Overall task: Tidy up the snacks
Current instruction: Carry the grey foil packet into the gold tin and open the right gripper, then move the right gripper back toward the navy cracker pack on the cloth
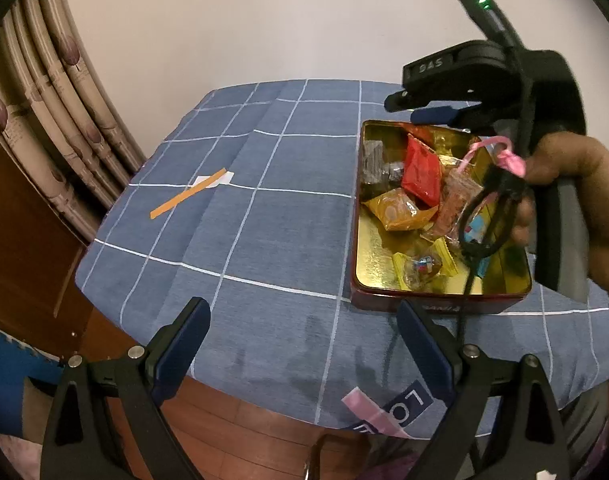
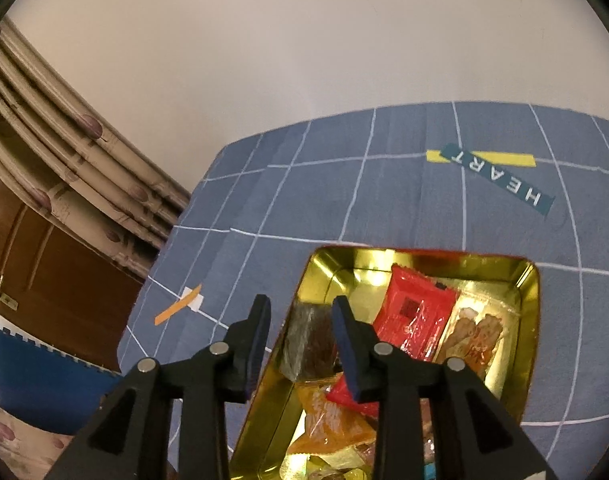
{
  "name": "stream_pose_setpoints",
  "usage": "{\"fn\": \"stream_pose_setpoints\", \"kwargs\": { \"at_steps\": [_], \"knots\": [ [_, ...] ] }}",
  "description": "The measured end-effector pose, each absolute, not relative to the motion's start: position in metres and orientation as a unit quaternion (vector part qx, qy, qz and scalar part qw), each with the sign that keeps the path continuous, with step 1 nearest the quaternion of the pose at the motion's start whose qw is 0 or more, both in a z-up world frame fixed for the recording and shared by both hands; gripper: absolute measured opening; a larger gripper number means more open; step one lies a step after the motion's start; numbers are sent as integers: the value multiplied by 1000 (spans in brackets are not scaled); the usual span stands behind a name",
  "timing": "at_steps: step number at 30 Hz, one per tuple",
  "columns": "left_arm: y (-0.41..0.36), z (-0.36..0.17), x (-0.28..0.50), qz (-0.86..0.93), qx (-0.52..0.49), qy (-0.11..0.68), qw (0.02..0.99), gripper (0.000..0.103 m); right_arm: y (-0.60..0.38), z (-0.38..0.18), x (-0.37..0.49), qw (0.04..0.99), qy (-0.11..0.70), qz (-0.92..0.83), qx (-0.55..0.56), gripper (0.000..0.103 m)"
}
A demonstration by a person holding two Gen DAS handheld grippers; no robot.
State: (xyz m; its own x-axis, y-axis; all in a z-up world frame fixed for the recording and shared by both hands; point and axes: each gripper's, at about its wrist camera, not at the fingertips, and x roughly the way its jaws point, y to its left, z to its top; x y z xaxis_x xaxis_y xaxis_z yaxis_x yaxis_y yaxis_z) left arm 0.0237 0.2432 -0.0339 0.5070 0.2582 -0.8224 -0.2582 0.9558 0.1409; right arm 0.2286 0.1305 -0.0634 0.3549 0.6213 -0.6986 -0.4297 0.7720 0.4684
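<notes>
Left wrist view: left gripper (image 1: 304, 344) has its jaws spread wide, nothing between them, over bare blue checked tablecloth (image 1: 264, 208). One gold-lined tin (image 1: 368, 264) sits to the right on the cloth. Inside I count one red packet (image 1: 422, 172), one orange packet (image 1: 396, 208), one dark wrapped piece (image 1: 374, 160), one clear packet of brown snack (image 1: 456, 200), plus a few small yellow-wrapped candies (image 1: 424, 270) — exact count unclear. Right gripper (image 1: 418, 108) hangs over the tin's far edge, held by one hand (image 1: 576, 184). One orange strip (image 1: 188, 194) lies on the cloth, well left of the tin.

Right wrist view: right gripper (image 2: 300, 340) is parted a little, fingers empty — left finger over cloth, right finger over the tin (image 2: 320, 268). Same one red packet (image 2: 416, 316), one orange packet (image 2: 332, 424), one dark piece (image 2: 308, 344) below.
</notes>
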Motion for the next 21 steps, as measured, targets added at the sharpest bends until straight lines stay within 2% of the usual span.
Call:
{"fn": "stream_pose_setpoints", "kwargs": {
  "at_steps": [8, 16, 21],
  "knots": [
    [237, -32, 22, 158, 21, 466, 870, 93, 86, -48, 193, 827, 439, 333, 112, 33],
    [223, -32, 21, 165, 47, 460, 871, 93, -35, -41, 135, 877, 392, 265, 78, 33],
    [214, -34, 20, 169, 64, 458, 870, 93, -129, -63, 128, 902, 402, 151, 44, 34]
  ]
}}
